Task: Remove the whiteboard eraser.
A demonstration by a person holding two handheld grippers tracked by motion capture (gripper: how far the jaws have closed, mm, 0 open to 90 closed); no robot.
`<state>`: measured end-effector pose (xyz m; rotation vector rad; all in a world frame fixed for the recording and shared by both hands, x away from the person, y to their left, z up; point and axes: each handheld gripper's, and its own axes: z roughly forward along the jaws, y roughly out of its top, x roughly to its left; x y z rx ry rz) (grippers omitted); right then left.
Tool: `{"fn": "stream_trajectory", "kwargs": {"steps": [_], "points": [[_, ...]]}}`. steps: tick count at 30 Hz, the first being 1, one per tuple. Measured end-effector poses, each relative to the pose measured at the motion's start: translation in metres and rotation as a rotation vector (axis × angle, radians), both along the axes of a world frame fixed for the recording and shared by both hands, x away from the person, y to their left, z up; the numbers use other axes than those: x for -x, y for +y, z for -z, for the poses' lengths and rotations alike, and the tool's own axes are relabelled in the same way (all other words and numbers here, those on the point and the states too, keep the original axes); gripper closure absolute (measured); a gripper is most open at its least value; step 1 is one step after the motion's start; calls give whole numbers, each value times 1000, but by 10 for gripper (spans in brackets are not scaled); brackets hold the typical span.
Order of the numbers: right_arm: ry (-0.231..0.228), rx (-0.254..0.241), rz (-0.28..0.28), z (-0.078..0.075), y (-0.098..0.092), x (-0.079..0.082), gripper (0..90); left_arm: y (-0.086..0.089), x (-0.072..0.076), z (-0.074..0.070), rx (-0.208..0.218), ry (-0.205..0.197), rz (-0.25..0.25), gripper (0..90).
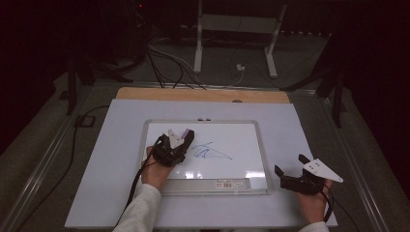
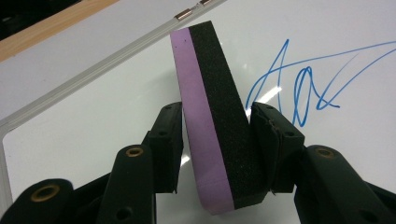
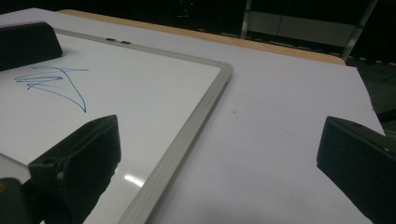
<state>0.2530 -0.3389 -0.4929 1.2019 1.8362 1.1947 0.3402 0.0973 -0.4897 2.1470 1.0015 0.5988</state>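
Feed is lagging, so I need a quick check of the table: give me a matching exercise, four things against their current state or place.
Things:
1. eraser
2. blue scribble
3. right claw
4. whiteboard

States:
A. open, holding nothing, off the board's right edge
B. flat on the white table cover
C. pinched between the left claw's jaws
D. drawn mid-board, just right of the eraser

Pairs: 1-C, 2-D, 3-A, 4-B
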Motion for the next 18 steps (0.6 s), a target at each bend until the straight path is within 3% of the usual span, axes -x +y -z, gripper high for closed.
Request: {"fn": "stream_trajectory", "kwargs": {"steps": [4,6,14,18], "points": [[3,1,-1,0,0,0,1,4,-1,-3,84,21,8,542],[3,2,-1,0,1,0,1,4,-2,-3,96,26,9,541],[7,6,-1,1,1,-1,1,-1,3,-3,39,-14,3,614],[9,8,0,1,1,-1,1,-12,9,-4,11,-38,43,632]]}}
